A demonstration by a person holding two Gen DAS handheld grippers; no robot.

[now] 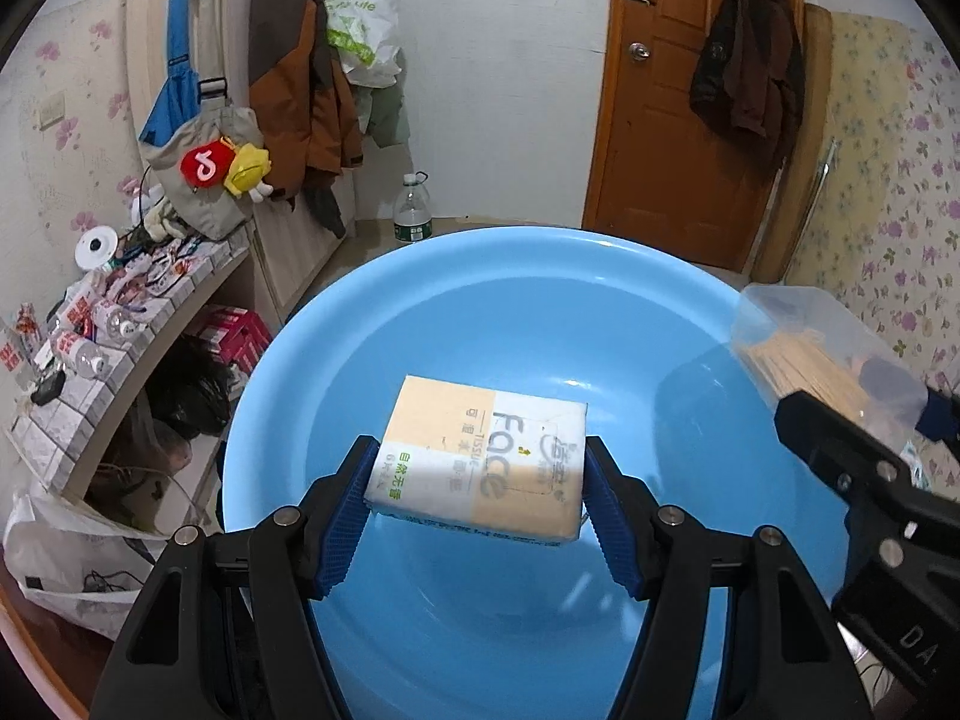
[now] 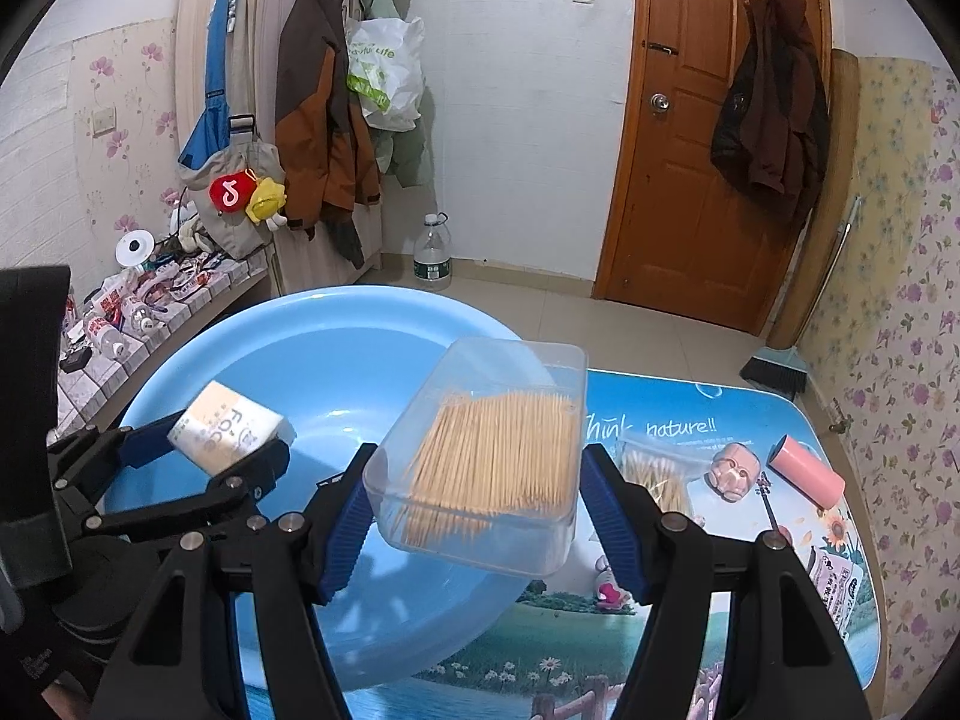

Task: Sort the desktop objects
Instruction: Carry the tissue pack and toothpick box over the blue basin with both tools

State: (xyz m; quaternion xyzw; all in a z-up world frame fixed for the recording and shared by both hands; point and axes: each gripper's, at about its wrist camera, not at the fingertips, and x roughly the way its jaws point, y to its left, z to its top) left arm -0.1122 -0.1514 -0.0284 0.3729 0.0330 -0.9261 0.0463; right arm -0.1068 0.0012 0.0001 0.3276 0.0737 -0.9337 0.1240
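Both hands are loaded over the blue basin (image 1: 600, 300) here, and this is where it can get messy. The left tongs (image 1: 480, 480) are clamped on the tissue pack (image 1: 480, 450), blue pads pressing its two short sides, and the pack hangs above the basin's bare floor, tipped with its far end higher. It is soft packaging, so the grip squeezes more than it bites; if the pads let go unevenly the pack could swing and drop on an edge, though the basin is wide and would probably catch it. The bigger worry is on the right. The right tongs (image 2: 474, 480) are clamped on the clear toothpick box (image 2: 480, 456), which hangs over the basin's right rim, half above the basin and half above the printed desk (image 2: 690, 588). I can't tell whether that box has a lid on, and it tilts; any jolt or further tip could scatter the sticks. A release from here might also clip the rim and send the box out onto the desk, toward the cotton swab bag (image 2: 654, 474), the small pink figurine (image 2: 735, 471) and the pink roll (image 2: 807, 471) lying on the right. And the two tongs are near each other, so crossing paths risks a knock that loosens either hold.
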